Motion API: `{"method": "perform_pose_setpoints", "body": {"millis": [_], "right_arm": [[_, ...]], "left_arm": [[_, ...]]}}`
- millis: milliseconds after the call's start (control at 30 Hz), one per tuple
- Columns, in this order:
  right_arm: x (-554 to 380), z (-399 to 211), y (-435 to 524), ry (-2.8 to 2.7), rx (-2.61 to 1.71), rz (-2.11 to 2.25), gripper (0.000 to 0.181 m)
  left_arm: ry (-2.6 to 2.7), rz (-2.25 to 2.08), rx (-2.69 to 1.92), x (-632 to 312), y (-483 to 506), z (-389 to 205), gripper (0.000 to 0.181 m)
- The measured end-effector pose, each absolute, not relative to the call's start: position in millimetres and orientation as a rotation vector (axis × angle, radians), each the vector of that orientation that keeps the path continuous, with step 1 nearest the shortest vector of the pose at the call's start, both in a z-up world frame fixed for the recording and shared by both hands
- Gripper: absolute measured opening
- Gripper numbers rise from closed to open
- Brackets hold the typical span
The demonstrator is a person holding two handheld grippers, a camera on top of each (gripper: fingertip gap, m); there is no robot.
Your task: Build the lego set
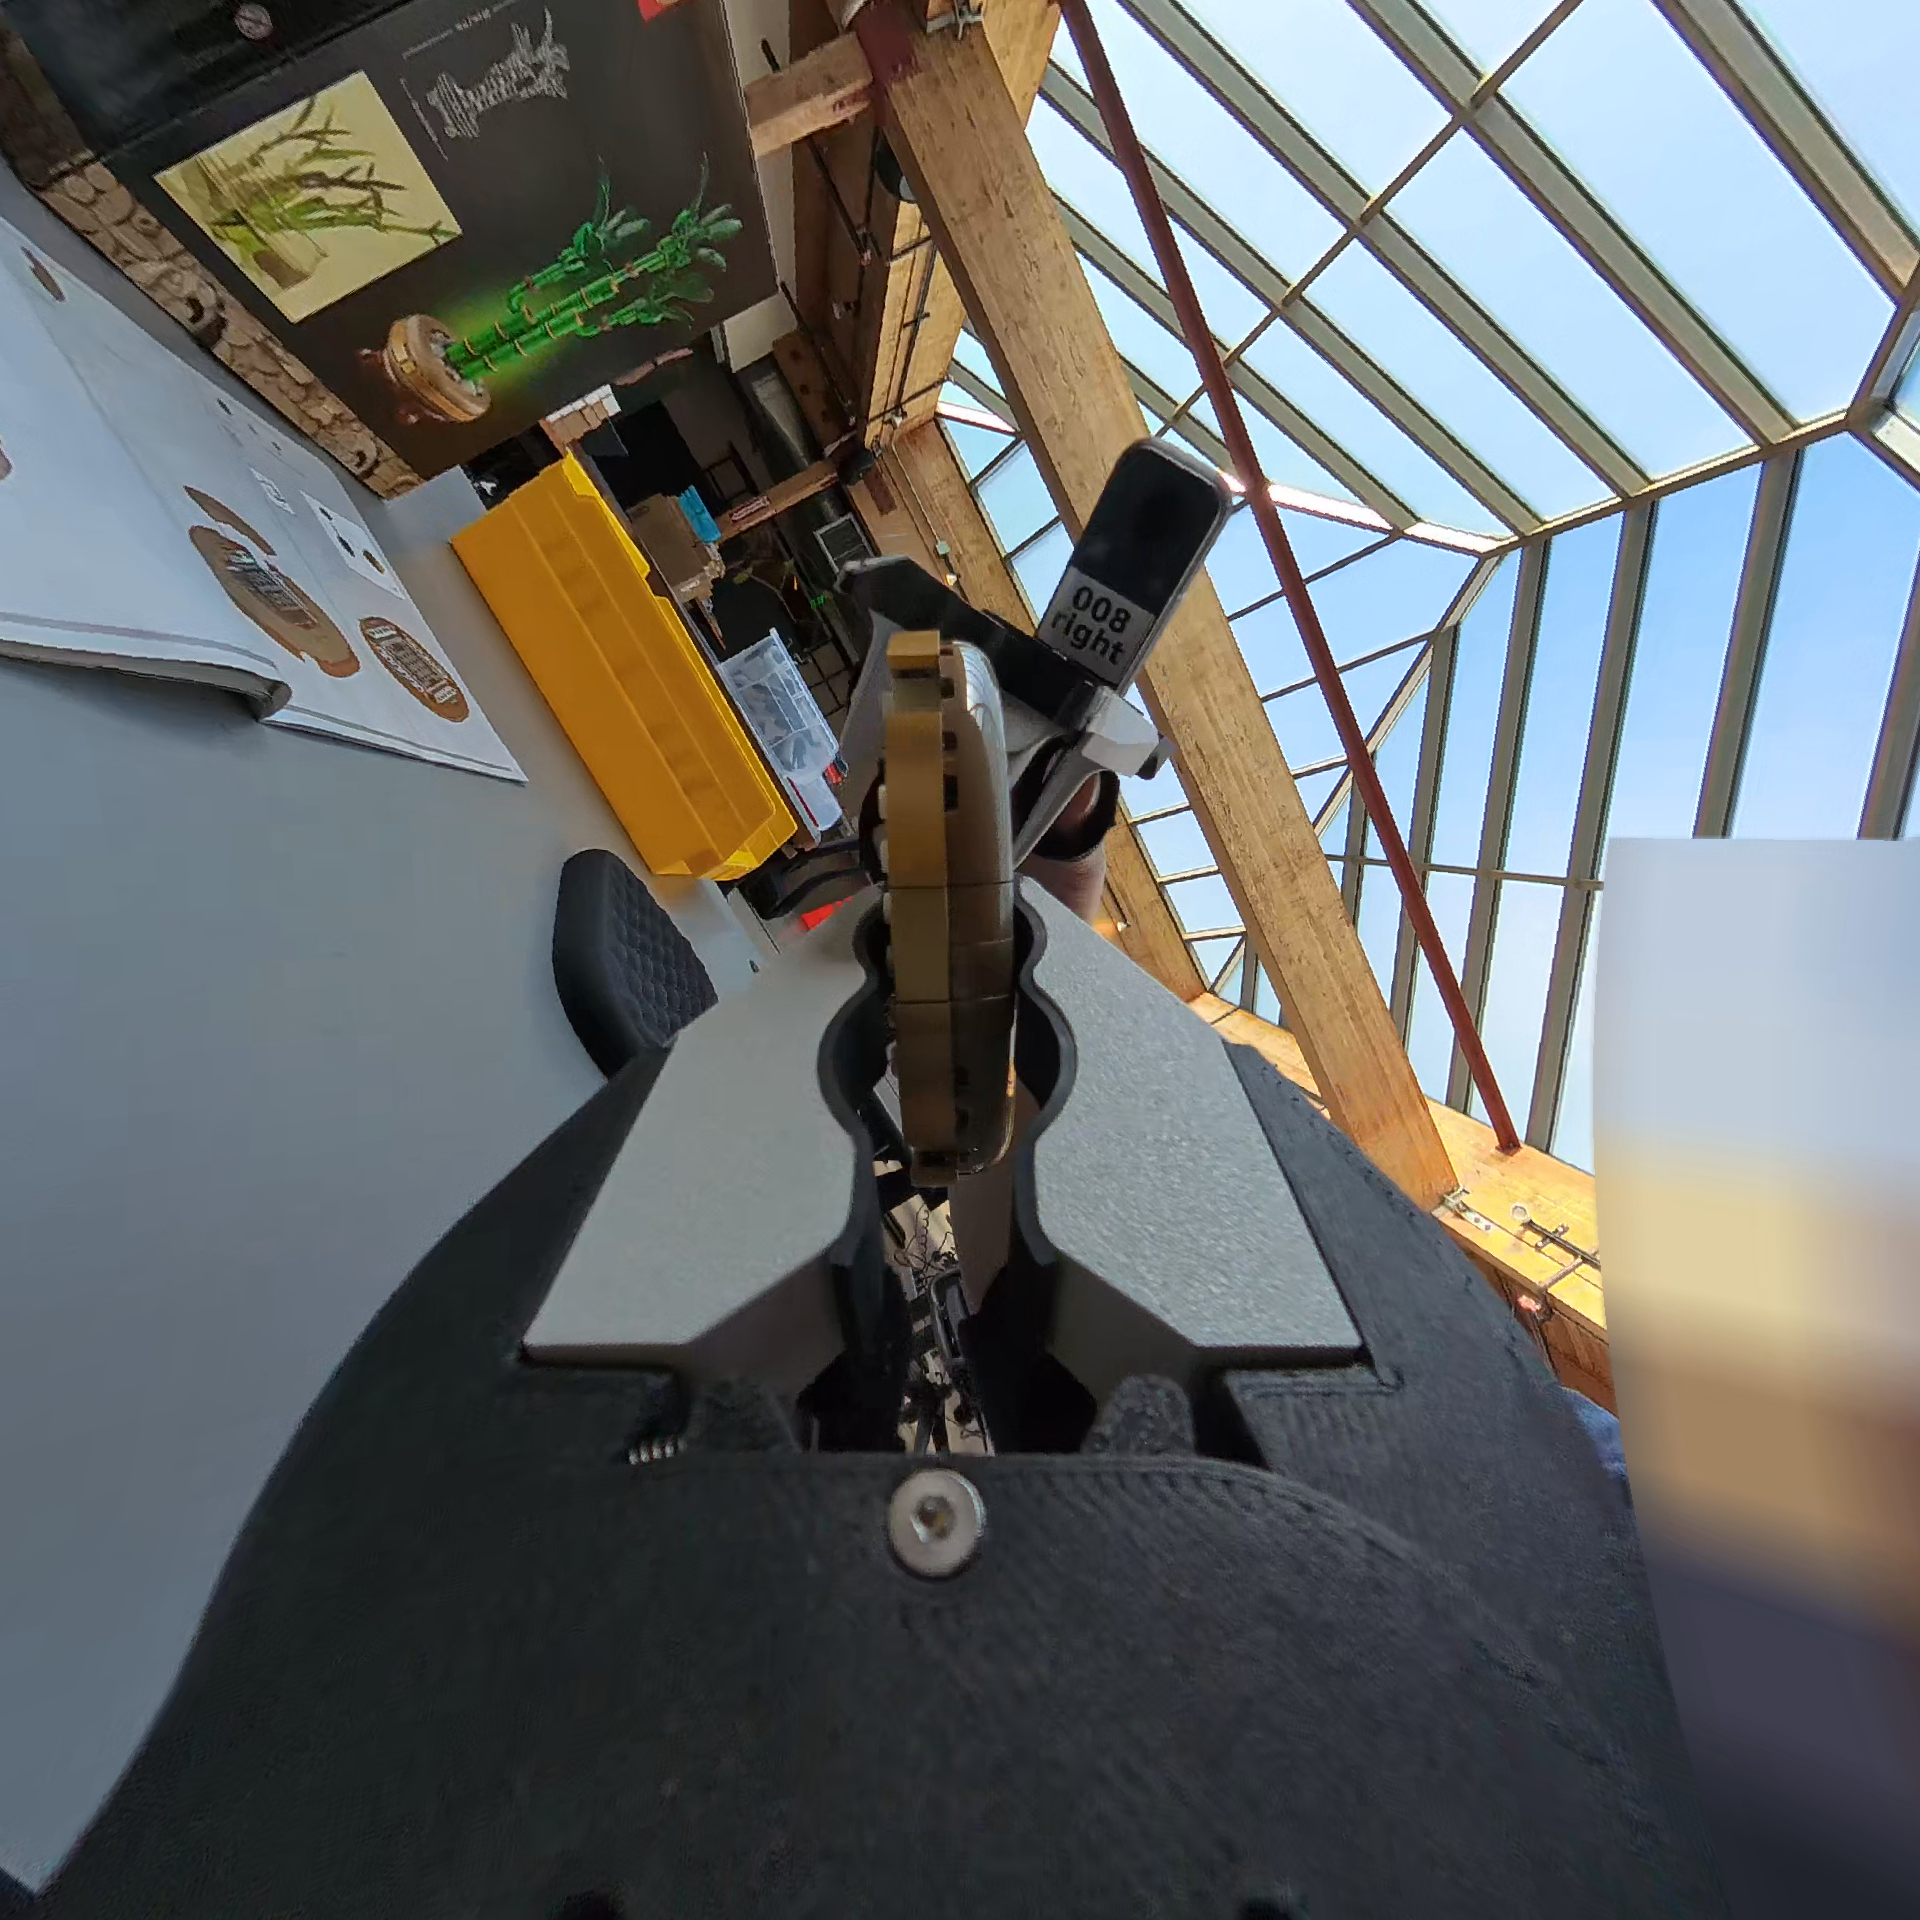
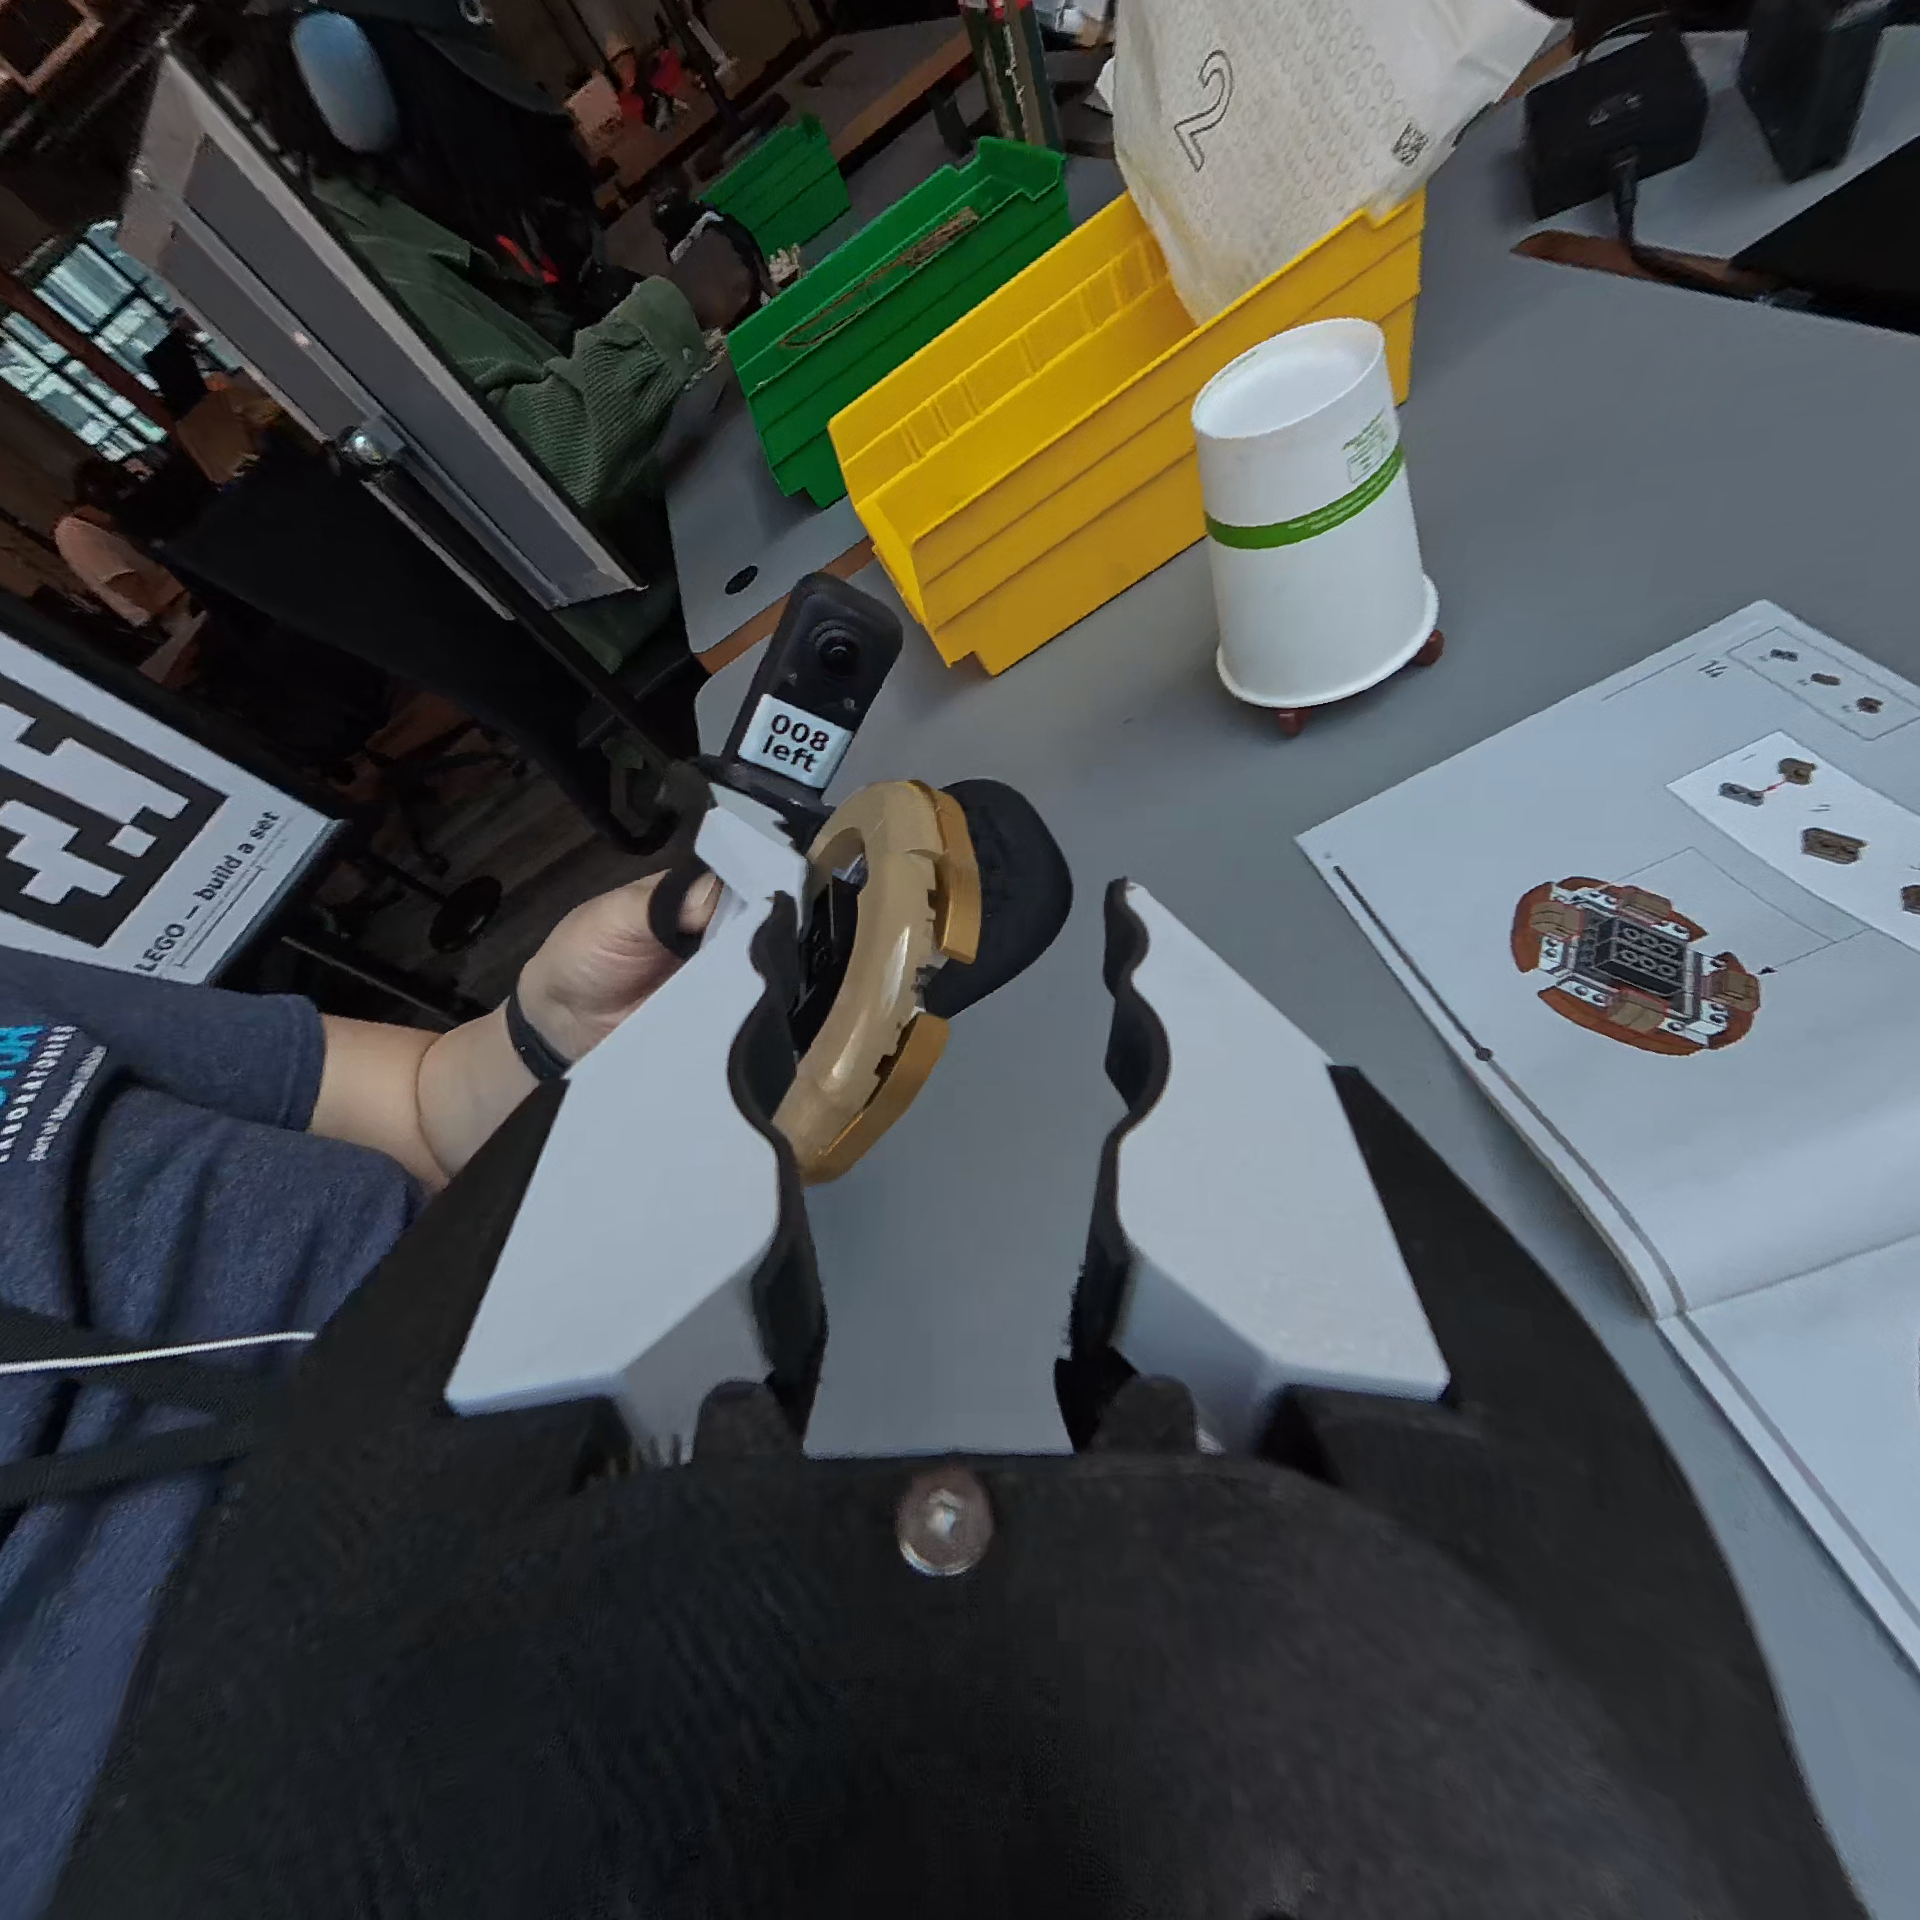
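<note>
My left gripper (image 1: 948, 940) is shut on a tan round lego ring assembly (image 1: 940, 831), held edge-on and raised off the grey table (image 1: 260, 987). In the right wrist view the ring (image 2: 883, 997) shows a dark block core inside, held by the left gripper (image 2: 883, 894) in a person's hand. My right gripper (image 2: 945, 925) is open and empty, its left finger (image 2: 758, 997) right beside the ring's near edge. In the left wrist view the right gripper (image 1: 1049, 727) stands just behind the ring.
An open instruction booklet (image 2: 1662, 1091) lies on the table at right. An upturned white paper cup (image 2: 1309, 520), a yellow bin (image 2: 1039, 468) with a paper bag (image 2: 1268, 135) and a green bin (image 2: 894, 281) stand farther back. The set's box (image 1: 468, 208) stands behind the booklet (image 1: 156, 499).
</note>
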State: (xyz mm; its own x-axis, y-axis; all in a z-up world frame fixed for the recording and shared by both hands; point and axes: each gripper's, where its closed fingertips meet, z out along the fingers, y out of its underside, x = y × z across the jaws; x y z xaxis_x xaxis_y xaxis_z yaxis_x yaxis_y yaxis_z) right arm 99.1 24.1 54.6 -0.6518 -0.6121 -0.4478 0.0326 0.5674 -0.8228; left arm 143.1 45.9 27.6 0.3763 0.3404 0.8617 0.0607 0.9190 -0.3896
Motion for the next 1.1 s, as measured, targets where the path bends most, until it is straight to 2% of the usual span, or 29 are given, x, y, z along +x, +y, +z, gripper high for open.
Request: {"method": "perform_pose_setpoints", "body": {"millis": [167,433,667,1100], "right_arm": [[105.2,54.7,43.2,1.883,-0.478,-0.952,0.047],[105.8,40.5,55.3,1.873,-0.429,-0.809,0.046],[109.7,36.3,63.4,1.866,-0.444,-0.751,0.024],[108.9,37.5,60.6,1.857,-0.415,-0.834,0.023]], "left_arm": [[-1.179,0.144,-0.475,135.2,64.2,27.9,0.018],[-1.187,0.142,-0.518,131.2,72.8,27.4,0.018],[-1.193,0.143,-0.535,128.8,75.5,25.8,0.018],[-1.198,0.206,-0.562,126.4,75.2,26.6,0.018]]}}
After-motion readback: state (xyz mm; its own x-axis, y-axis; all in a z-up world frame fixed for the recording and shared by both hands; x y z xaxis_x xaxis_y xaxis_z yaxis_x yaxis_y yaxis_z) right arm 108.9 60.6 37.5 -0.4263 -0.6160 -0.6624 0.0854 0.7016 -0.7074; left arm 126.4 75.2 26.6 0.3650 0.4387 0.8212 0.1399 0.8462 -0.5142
